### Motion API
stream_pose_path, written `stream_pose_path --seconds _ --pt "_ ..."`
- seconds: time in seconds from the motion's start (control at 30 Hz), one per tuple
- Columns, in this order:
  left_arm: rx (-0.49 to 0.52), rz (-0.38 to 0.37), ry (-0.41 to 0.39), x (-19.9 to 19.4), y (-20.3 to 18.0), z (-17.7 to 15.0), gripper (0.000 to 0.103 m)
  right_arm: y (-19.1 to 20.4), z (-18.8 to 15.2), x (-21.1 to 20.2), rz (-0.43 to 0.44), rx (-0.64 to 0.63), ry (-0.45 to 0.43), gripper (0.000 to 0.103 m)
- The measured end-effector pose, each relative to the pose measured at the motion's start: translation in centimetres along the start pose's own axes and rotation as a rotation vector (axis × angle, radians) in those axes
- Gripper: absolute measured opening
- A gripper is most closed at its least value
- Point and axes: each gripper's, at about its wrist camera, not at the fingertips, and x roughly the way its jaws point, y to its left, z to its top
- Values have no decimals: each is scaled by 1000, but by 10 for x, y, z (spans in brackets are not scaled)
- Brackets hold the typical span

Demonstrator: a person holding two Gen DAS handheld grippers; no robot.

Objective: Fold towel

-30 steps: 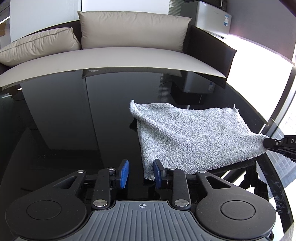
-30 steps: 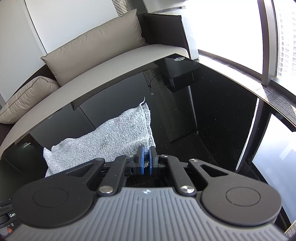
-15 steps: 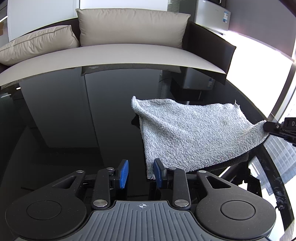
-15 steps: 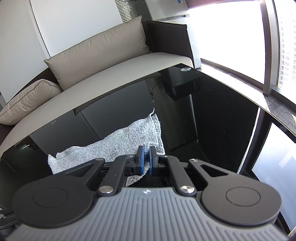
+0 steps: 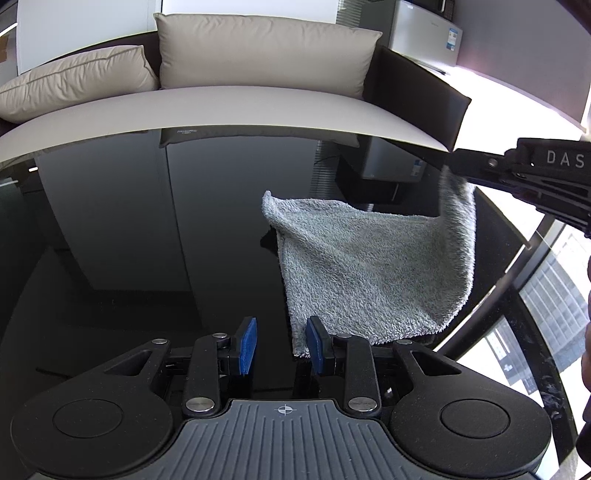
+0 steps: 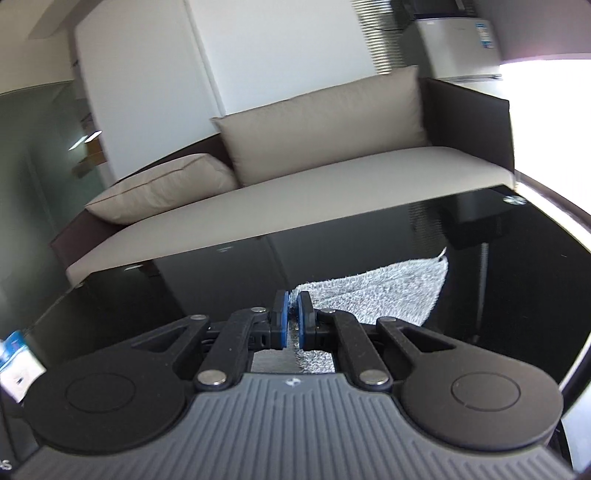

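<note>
A grey terry towel lies on the black glass table. Its right side is pulled up off the glass. My right gripper comes in from the upper right of the left wrist view, shut on the towel's far right corner. In the right wrist view the blue pads pinch the cloth, and the towel hangs away to the right. My left gripper stands open low over the table with nothing between its pads. The towel's near left corner lies just beside its right pad.
A sofa with beige cushions runs behind the table. The table's curved right edge borders bright windows. A white appliance stands at the back right. A person's hand shows at the right border.
The right gripper has risen and swung up and leftward with the towel's corner, lifting the right side off the glass. Its view has rolled and turned toward the sofa. The left gripper has kept still.
</note>
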Motion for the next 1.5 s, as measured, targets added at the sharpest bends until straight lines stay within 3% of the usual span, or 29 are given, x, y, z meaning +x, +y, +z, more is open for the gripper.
stream_pose_path --seconds 0.1,0.23,0.33,0.7,1.03,1.37,1.4,1.5 --pt "-2 -4 1 0 0 0 28 11 -6 12 85 -52 105 5" --pt "-5 -7 1 -1 0 0 28 4 -9 17 208 2 177 5" --pt "0 -4 0 -1 -2 0 28 -1 -9 15 246 52 201 5" --pt "-7 6 -8 -7 2 1 32 -6 -19 22 235 107 242 6" --pt "-33 16 -4 -10 17 1 34 -3 -26 26 248 69 265 6" --pt "-106 -2 -29 -12 35 10 49 0 -39 34 261 48 325 7" --pt "-117 -8 -36 -12 37 11 50 0 -40 33 265 45 326 9" --pt "-127 -34 -51 -11 38 18 51 -1 -42 30 282 44 323 29"
